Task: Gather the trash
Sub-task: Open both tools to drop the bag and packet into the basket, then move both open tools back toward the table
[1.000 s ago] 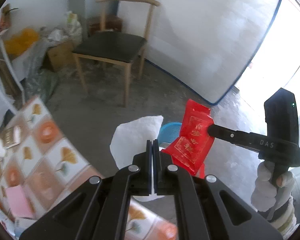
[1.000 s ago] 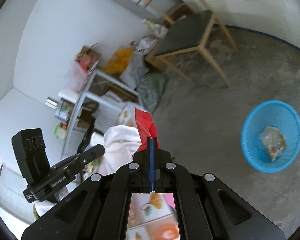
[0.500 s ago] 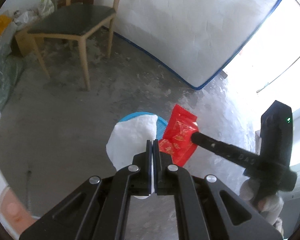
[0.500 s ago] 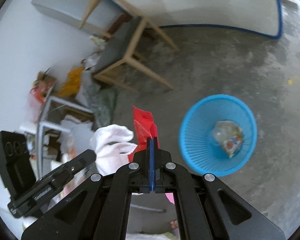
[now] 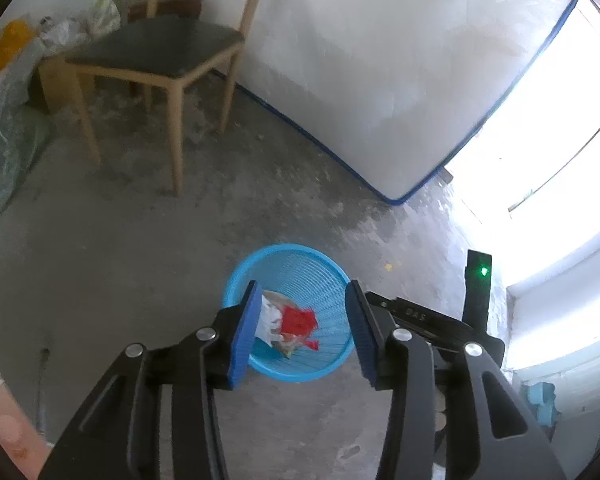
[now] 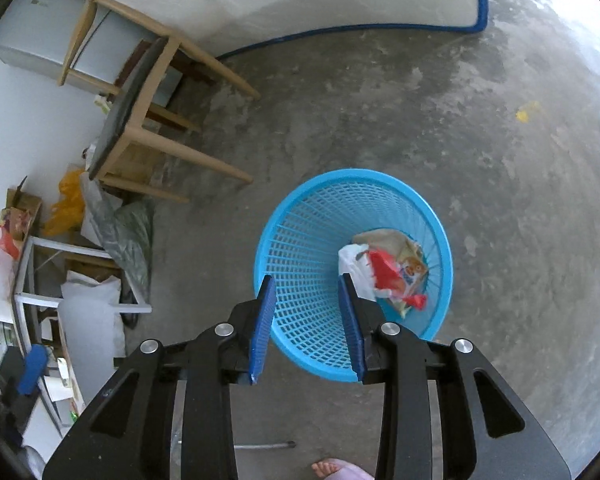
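Both sets of jaws are standing wide apart and gripping nothing. Left gripper (image 5: 300, 300) is hanging over the basket (image 5: 236, 276), its blue pads (image 5: 244, 340) framing the trash lying inside; nothing is touching either pad. Right gripper (image 6: 306, 292) is likewise spread open above the basket (image 6: 300, 208), its left pad showing in front of the near rim and its right pad in front of the mesh wall, though whether either is touching the plastic is not clear. Inside the basket a red wrapper (image 6: 384, 276) is lying on top of a white bag (image 6: 350, 260) and a printed packet (image 6: 410, 264), all at the bottom toward the far wall. From the left wrist view the same red wrapper (image 5: 298, 318) is showing between the pads, with the white bag (image 5: 268, 316) just beside it. Part of the right gripper (image 5: 420, 316) is appearing behind the left gripper's right finger. The basket is standing on a bare concrete floor (image 6: 500, 160), well apart from a wooden chair (image 6: 140, 92). A bare foot (image 6: 332, 470) is showing at the bottom edge.
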`<move>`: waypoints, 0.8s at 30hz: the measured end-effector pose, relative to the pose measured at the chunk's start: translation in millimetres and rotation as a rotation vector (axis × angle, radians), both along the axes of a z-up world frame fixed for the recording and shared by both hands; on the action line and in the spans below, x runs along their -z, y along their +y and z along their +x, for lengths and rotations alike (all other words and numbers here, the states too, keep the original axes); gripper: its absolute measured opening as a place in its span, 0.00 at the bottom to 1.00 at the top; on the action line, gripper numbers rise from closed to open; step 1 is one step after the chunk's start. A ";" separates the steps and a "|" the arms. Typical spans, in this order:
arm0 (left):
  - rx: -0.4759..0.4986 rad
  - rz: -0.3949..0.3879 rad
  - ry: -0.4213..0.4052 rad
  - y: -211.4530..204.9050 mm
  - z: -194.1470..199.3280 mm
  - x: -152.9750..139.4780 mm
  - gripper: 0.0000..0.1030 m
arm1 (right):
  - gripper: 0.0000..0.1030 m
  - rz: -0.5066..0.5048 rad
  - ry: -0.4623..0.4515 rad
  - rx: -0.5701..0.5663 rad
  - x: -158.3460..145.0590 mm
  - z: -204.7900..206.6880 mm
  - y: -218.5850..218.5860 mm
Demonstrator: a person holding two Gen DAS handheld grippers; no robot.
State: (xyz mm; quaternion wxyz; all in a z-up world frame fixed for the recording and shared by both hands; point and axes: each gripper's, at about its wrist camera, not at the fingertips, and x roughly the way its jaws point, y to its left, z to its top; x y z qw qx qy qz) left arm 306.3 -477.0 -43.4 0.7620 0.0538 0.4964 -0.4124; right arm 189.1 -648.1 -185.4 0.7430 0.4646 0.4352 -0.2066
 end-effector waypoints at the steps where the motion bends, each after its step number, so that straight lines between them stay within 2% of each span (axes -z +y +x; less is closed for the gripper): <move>1: -0.009 -0.004 -0.009 6.2 1.5 -4.6 0.42 | 0.32 -0.003 -0.004 -0.001 -2.6 -1.4 1.3; 8: -0.067 -0.025 -0.015 78.6 5.4 -45.8 0.45 | 0.34 -0.056 -0.082 -0.061 -47.8 -4.6 23.2; 11: -0.081 -0.019 -0.051 133.4 -4.4 -77.2 0.46 | 0.39 -0.078 -0.148 -0.117 -82.2 -10.1 40.3; 14: -0.131 -0.010 -0.111 210.7 -19.4 -115.6 0.50 | 0.47 -0.116 -0.219 -0.200 -121.5 -18.8 65.9; 19: -0.351 -0.008 -0.198 369.0 -59.5 -177.3 0.56 | 0.58 -0.153 -0.344 -0.397 -188.0 -35.5 127.7; 24: -0.638 -0.066 -0.252 513.9 -126.3 -203.6 0.59 | 0.61 -0.171 -0.436 -0.594 -233.8 -38.0 193.8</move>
